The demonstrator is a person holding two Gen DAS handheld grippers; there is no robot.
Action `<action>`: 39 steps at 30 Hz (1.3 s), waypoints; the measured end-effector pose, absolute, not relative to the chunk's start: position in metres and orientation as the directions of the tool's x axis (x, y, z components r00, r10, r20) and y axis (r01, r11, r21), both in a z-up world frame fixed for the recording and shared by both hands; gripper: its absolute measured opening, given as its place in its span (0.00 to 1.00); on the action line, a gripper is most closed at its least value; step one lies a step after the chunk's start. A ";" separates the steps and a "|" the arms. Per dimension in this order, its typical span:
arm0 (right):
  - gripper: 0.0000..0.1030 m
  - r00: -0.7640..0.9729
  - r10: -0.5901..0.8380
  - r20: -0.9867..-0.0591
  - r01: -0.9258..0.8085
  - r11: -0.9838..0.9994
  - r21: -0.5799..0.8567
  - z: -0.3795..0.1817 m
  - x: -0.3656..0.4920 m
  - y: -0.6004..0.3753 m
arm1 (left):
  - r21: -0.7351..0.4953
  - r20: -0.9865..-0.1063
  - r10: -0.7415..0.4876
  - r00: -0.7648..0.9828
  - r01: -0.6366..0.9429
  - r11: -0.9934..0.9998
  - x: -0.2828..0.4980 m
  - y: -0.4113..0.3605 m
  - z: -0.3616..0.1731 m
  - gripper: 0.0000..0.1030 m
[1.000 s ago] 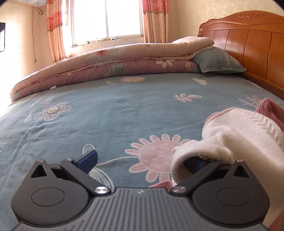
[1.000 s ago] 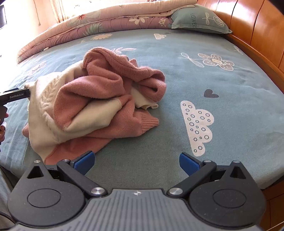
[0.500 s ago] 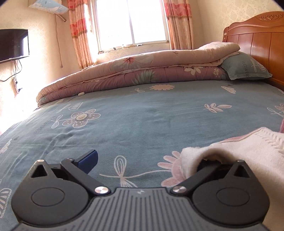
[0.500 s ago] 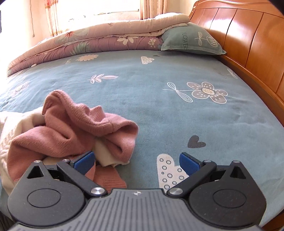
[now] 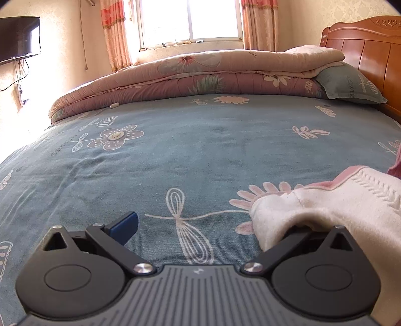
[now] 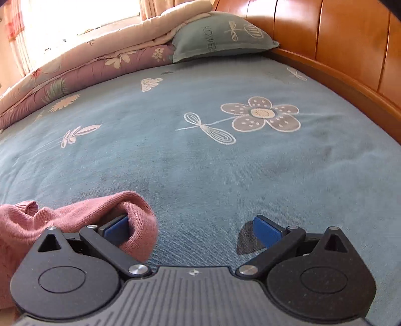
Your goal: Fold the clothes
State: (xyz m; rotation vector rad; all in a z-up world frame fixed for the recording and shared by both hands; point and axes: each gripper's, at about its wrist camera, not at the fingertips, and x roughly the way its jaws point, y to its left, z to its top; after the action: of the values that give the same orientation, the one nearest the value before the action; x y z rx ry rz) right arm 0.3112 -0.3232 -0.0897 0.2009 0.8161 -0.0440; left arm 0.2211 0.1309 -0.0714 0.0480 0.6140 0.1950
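Note:
A pink and cream knit sweater lies crumpled on the blue flowered bed sheet [image 5: 200,150]. In the left wrist view its cream part [image 5: 338,200] drapes over the right finger of my left gripper [image 5: 213,225], which stands open; the left blue pad [image 5: 125,224] is bare. In the right wrist view the sweater's pink part [image 6: 82,215] wraps over the left finger of my right gripper [image 6: 193,228], also open, while the right blue pad [image 6: 265,230] hovers just above the sheet [image 6: 225,163]. Nothing is pinched between either pair of fingers.
A folded pink quilt [image 5: 200,72] runs along the far edge of the bed, with a teal pillow [image 5: 351,85] beside it. A wooden headboard [image 6: 338,45] rises at the right. A wall-mounted screen [image 5: 18,37] and a window [image 5: 190,22] lie beyond.
My right gripper has pushed forward and down to the sheet, so the pink fabric now covers its left finger. My left gripper has swung left, with more open sheet ahead of it.

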 end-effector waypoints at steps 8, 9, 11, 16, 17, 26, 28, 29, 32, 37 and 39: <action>1.00 0.674 0.236 -0.700 -0.223 0.968 0.112 -0.073 0.276 -0.257 | 0.115 -0.589 0.185 0.787 -0.145 0.983 0.222 0.124 -0.073 0.99; 1.00 0.680 0.227 -0.697 -0.243 0.967 0.078 -0.070 0.283 -0.245 | 0.118 -0.588 0.185 0.788 -0.143 0.983 0.223 0.124 -0.073 0.99; 1.00 0.708 0.200 -0.677 -0.236 0.971 0.040 -0.066 0.304 -0.236 | 0.128 -0.582 0.192 0.790 -0.145 0.981 0.223 0.123 -0.072 0.99; 1.00 0.737 0.057 -0.673 -0.064 0.998 0.014 -0.065 0.377 -0.253 | 0.163 -0.569 0.227 0.791 -0.162 0.973 0.231 0.123 -0.068 1.00; 1.00 0.728 0.056 -0.684 -0.046 0.998 0.032 -0.065 0.384 -0.258 | 0.163 -0.568 0.227 0.791 -0.162 0.973 0.233 0.122 -0.067 1.00; 1.00 0.711 0.220 -0.668 -0.183 0.975 0.126 -0.059 0.316 -0.277 | 0.131 -0.603 0.194 0.774 -0.144 0.981 0.233 0.121 -0.081 1.00; 1.00 0.646 0.236 -0.726 -0.195 0.970 0.142 -0.073 0.319 -0.276 | 0.121 -0.612 0.191 0.767 -0.147 0.982 0.234 0.121 -0.083 1.00; 1.00 0.632 0.235 -0.739 -0.173 0.972 0.162 -0.080 0.323 -0.279 | 0.116 -0.616 0.189 0.764 -0.149 0.982 0.234 0.122 -0.083 1.00; 1.00 0.574 0.304 -0.760 -0.033 0.936 0.350 -0.098 0.338 -0.301 | 0.120 -0.615 0.196 0.764 -0.155 0.981 0.233 0.121 -0.082 0.99; 1.00 0.587 0.336 -0.736 0.031 0.900 0.436 -0.102 0.336 -0.289 | 0.126 -0.625 0.197 0.756 -0.152 0.980 0.233 0.119 -0.085 0.99; 1.00 0.584 0.346 -0.735 -0.016 0.909 0.416 -0.099 0.339 -0.267 | 0.117 -0.631 0.193 0.751 -0.153 0.981 0.235 0.117 -0.086 0.99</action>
State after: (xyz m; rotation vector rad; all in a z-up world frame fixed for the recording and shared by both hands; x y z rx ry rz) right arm 0.3393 -0.2670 -0.0986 0.3884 0.9291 0.2176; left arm 0.2352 0.1174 -0.0864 0.0592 0.6957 0.1893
